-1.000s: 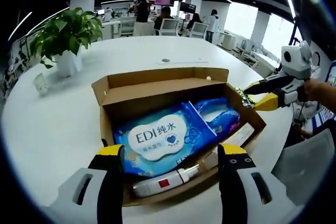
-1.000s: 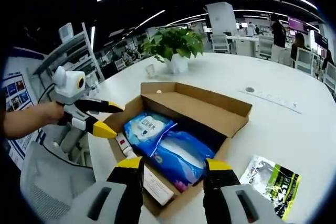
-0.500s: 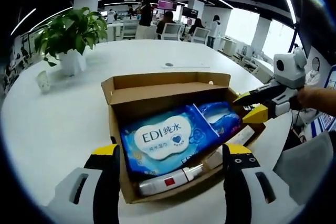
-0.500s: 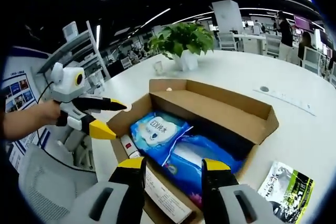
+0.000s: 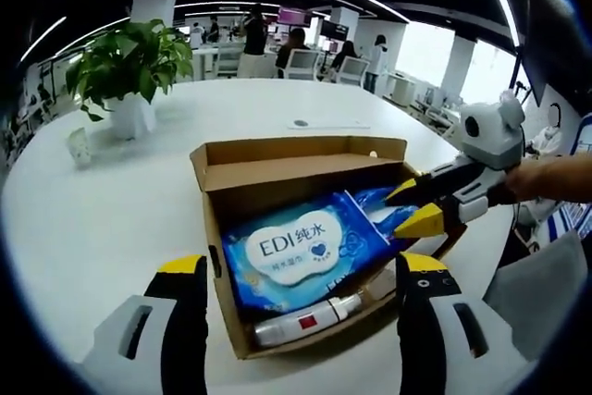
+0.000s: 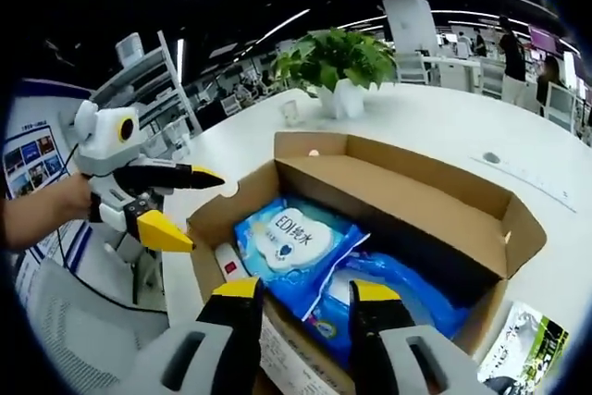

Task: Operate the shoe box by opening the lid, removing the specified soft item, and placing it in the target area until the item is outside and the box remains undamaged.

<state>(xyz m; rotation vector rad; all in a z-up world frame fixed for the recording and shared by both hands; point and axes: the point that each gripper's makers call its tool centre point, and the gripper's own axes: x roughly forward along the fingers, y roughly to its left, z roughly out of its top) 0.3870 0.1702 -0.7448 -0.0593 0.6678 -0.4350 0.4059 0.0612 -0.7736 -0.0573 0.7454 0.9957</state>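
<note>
The box point(image 5: 305, 228) lid is already open, the wipes pack point(image 5: 301, 249) still inside, and both grippers' jaws hover wide and empty above it.

Brown cardboard box point(image 5: 277, 166); blue wipes pack point(image 5: 296, 252) with white label; seemingly white tube point(image 5: 305, 322), red mark.

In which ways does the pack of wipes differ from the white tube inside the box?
The pack of wipes is broad, flat, blue and soft; the white tube is narrow, rounded, white with a red mark. The pack lies mid-box; the tube lies along the near wall. Both lie flat in the cardboard box.
</note>
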